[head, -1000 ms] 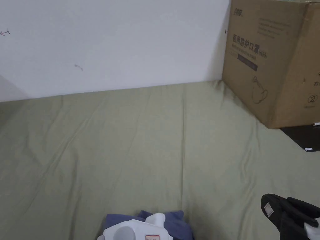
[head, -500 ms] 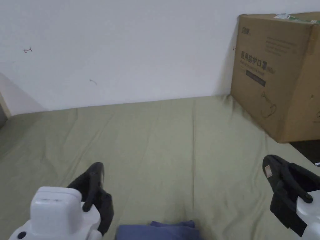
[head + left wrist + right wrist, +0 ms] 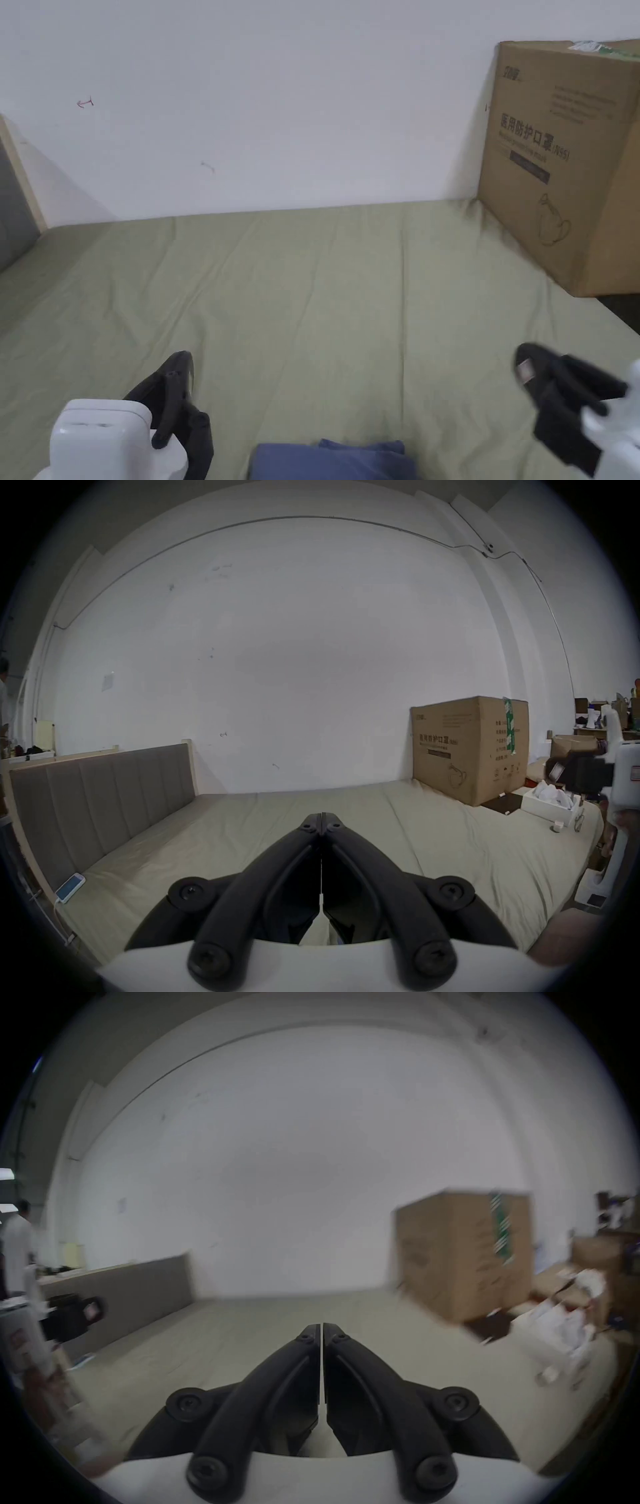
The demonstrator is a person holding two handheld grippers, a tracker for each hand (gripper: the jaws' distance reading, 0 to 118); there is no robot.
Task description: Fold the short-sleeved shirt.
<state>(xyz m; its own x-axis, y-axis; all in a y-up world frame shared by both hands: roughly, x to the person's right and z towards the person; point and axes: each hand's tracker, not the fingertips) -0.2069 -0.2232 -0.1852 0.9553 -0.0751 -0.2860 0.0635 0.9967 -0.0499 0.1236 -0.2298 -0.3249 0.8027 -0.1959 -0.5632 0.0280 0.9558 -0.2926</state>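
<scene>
A bed (image 3: 325, 294) under a creased olive sheet meets a plain white wall (image 3: 281, 94). Grey padded headboard (image 3: 104, 791) at nine o'clock, cardboard box (image 3: 562, 156) at two o'clock.

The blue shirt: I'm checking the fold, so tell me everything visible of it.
The shirt is blue-purple soft cloth, lying as a compact bundle of stacked layers on the green sheet at the head view's bottom edge, which cuts it off. It lies between the left tool and right tool; neither touches it.
</scene>
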